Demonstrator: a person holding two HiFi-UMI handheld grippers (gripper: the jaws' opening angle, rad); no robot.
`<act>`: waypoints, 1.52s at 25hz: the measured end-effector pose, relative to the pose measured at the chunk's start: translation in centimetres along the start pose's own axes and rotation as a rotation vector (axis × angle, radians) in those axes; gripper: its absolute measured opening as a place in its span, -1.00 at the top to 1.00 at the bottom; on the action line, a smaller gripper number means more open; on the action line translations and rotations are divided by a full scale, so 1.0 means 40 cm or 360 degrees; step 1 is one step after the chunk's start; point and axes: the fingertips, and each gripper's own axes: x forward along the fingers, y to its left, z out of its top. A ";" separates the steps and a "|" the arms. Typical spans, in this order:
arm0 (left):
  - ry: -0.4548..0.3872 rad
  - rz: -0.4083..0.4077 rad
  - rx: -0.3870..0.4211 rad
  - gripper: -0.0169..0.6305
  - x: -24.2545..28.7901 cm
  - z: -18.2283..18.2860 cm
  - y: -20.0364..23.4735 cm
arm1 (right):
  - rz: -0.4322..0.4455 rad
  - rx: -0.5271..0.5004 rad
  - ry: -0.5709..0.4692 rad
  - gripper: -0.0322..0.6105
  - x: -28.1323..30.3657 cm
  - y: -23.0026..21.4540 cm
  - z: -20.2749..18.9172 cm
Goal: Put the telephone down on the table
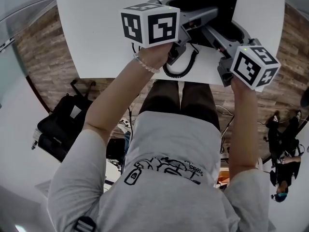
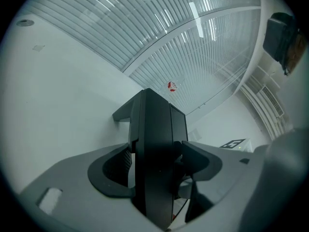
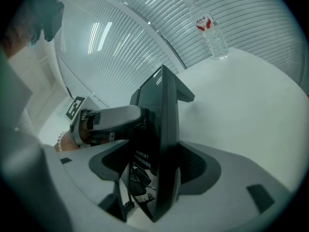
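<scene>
The black telephone (image 1: 210, 3) is held between both grippers over the near part of the white table (image 1: 96, 33). Its coiled cord (image 1: 181, 69) hangs down to the table's front edge. My left gripper (image 1: 190, 25) reaches in from the left and is shut on the telephone's body (image 2: 154, 129). My right gripper (image 1: 223, 42) comes in from the right and is shut on the telephone (image 3: 164, 124) from the other side. The left gripper's grey jaw (image 3: 112, 119) shows beside the telephone in the right gripper view. The telephone's underside is hidden.
A clear water bottle (image 3: 210, 29) with a red label stands far back on the table. A black bag (image 1: 60, 124) lies on the wooden floor at the left, below the table edge. People (image 1: 284, 144) stand at the right. Slatted blinds (image 2: 193, 47) line the far wall.
</scene>
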 end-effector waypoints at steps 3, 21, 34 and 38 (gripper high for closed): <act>0.0025 0.0052 0.0044 -0.07 0.011 -0.002 0.004 | 0.0034 0.0045 0.0019 0.01 0.006 -0.011 -0.004; -0.0025 0.0246 0.0186 -0.18 -0.056 0.017 -0.027 | -0.0186 -0.0100 -0.0009 0.01 -0.082 -0.026 0.050; -0.0235 0.0201 0.0272 -0.17 -0.275 0.064 -0.228 | -0.0223 -0.0415 -0.0194 0.02 -0.268 0.171 0.185; -0.0334 0.0120 0.0392 0.15 -0.334 0.099 -0.318 | -0.0296 -0.0565 -0.0365 0.35 -0.340 0.244 0.253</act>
